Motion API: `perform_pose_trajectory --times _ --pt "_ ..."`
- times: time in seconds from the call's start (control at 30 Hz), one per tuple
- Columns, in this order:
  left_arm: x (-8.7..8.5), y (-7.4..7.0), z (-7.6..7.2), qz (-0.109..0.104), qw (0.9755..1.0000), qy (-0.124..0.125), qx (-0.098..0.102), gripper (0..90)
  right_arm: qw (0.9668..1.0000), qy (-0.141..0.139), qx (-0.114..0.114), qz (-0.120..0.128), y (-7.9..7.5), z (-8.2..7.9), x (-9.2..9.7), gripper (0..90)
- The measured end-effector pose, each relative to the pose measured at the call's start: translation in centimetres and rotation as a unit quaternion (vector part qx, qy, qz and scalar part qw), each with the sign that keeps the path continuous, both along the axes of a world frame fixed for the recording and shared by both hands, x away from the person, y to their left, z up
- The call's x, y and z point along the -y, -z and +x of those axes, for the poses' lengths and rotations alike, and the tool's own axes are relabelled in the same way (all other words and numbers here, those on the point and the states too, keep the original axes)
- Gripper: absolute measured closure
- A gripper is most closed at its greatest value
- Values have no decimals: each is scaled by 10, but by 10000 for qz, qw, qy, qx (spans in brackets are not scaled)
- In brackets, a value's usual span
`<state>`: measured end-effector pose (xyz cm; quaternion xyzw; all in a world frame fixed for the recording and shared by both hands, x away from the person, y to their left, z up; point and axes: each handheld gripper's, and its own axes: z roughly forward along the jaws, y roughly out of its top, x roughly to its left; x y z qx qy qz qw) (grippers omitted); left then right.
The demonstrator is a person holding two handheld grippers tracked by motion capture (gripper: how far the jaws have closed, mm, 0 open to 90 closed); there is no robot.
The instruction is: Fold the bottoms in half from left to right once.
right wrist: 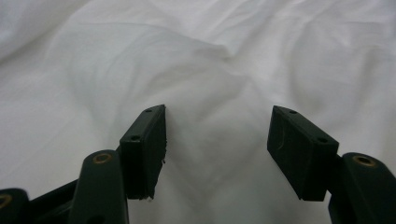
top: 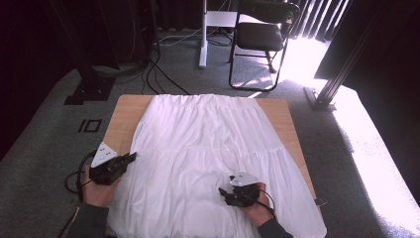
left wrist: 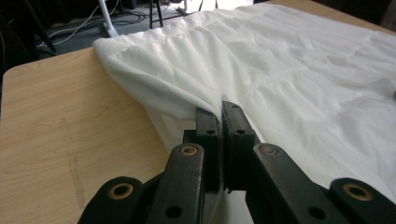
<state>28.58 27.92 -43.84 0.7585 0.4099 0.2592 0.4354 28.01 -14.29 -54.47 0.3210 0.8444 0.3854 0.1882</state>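
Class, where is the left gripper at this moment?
In the high view the left gripper sits at the table's near left side, its jaws shut on the edge of the white skirt.

The skirt [top: 208, 148] spread across the middle of the high view is plain white, with no print on it; its tiers show only as faint grey shadow lines. The table [top: 126, 111] peeking out at the upper left and right of the cloth is light, honey-coloured wood with a fine grain. Both grippers are matt black: the left gripper [top: 130, 157] at the lower left carries a pale grey plate, and the right gripper [top: 223, 191] at lower centre has one too. Brass-coloured rivets dot the black arms. The carpet [top: 44, 158] is dark grey, the chair [top: 260, 34] at top black.
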Motion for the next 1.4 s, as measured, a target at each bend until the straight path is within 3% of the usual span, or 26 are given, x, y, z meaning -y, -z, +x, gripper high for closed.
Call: perform_pose_trajectory --times 0.07,0.17,0.33,0.53,0.77,0.93,1.2,1.3,1.4 --pt "-2 -3 -2 -62 10000 24 39 884 9992 -30 -149 -372 10 6 -15 390" --pt "-7 -11 -5 -78 9999 16 148 884 9991 -213 -378 -22 14 13 -27 405" --pt "-19 -31 -7 14 9992 -128 375 884 9984 -462 -329 48 16 20 -56 385" --pt "-47 -51 -12 23 9974 -436 579 885 9969 -727 -301 85 16 23 -93 374" --pt "-80 -56 -19 -147 9948 -787 623 886 9953 -918 -276 110 16 24 -131 370" --pt "-93 -60 -25 -95 9935 -935 641 885 9944 -1010 -277 107 16 23 -159 370" --pt "-98 -67 -26 -145 9933 -938 666 885 9935 -1104 -267 92 15 20 -196 367" --pt "-91 -69 -23 -100 9944 -818 666 885 9931 -1115 -352 121 14 21 -196 338" --pt "-79 -70 -20 -45 9957 -653 655 885 9925 -1113 -433 263 5 19 -185 306"
